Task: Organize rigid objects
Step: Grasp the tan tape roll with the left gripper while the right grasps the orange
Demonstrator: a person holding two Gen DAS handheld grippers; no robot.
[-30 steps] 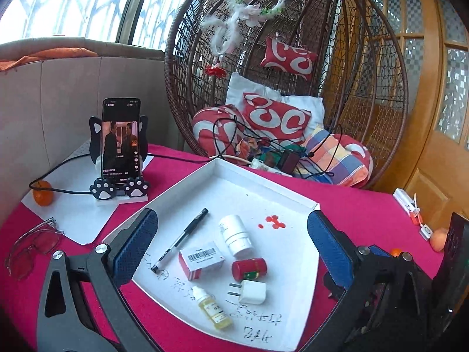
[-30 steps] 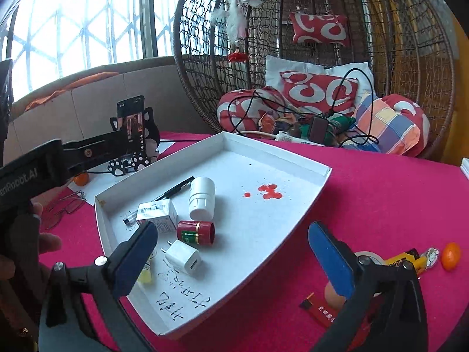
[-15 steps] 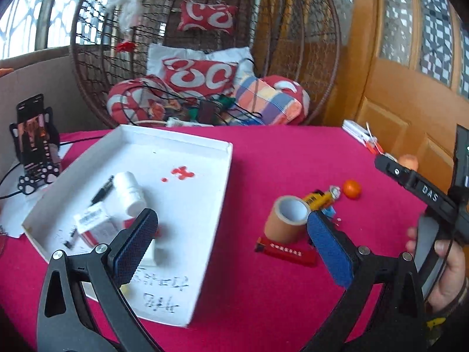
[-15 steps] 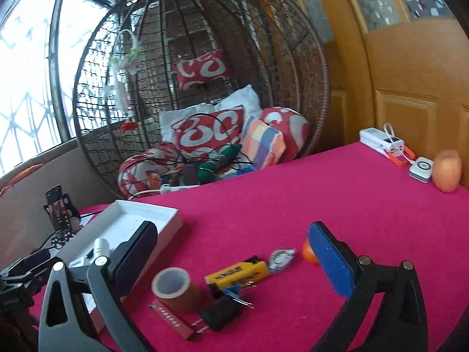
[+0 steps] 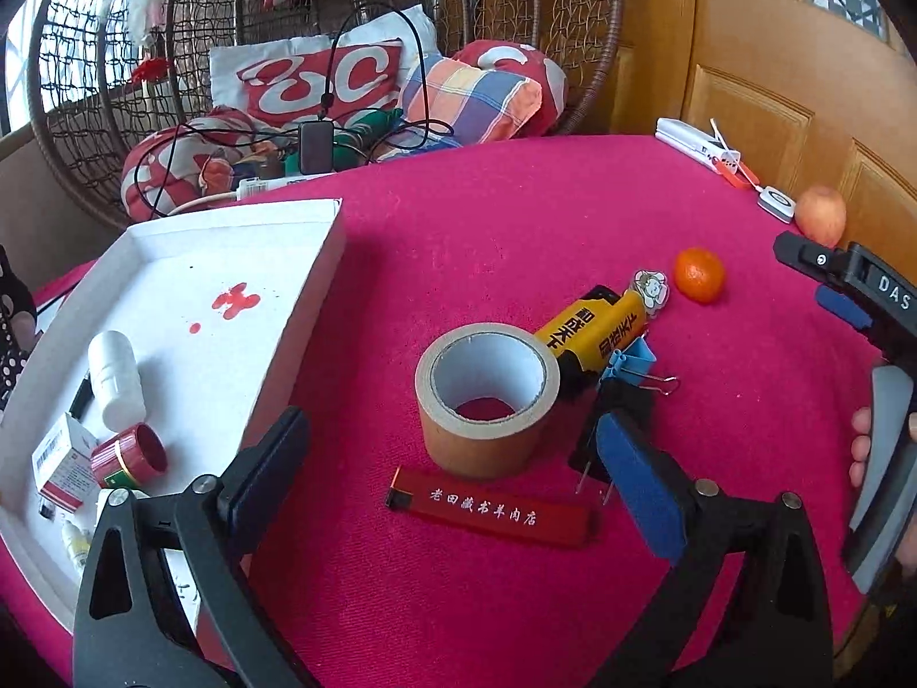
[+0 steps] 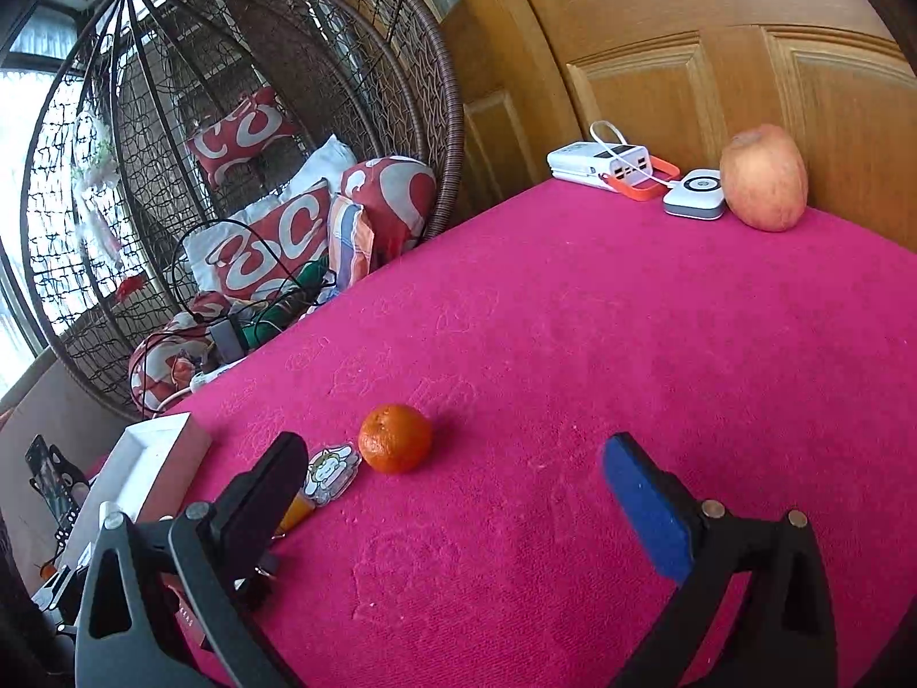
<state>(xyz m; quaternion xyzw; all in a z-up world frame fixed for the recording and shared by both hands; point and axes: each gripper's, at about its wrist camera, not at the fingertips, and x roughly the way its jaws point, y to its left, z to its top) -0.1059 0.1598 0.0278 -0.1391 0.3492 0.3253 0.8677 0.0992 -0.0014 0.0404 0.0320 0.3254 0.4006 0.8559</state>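
Note:
My left gripper (image 5: 453, 453) is open and empty, hovering just in front of a brown tape roll (image 5: 487, 395) standing on the pink tablecloth. A red flat bar (image 5: 493, 507), a black plug (image 5: 607, 436), a blue binder clip (image 5: 627, 361) and a yellow-black box (image 5: 596, 332) lie around the roll. The white tray (image 5: 304, 292) at left holds a white bottle (image 5: 114, 378), a red jar (image 5: 129, 456) and a small box (image 5: 60, 461). My right gripper (image 6: 453, 487) is open and empty, near a tangerine (image 6: 394, 438) and a cartoon keychain (image 6: 332, 470).
An apple (image 6: 762, 178), a white power bank (image 6: 602, 163) and a small white device (image 6: 696, 200) sit at the table's far edge by the wooden door. A wicker hanging chair (image 5: 321, 57) with cushions and cables stands behind the table. A phone stand (image 6: 49, 481) is at far left.
Both grippers have swung right, away from the tray. The left one now faces the tape roll from close up; the right one now faces the tangerine and the door.

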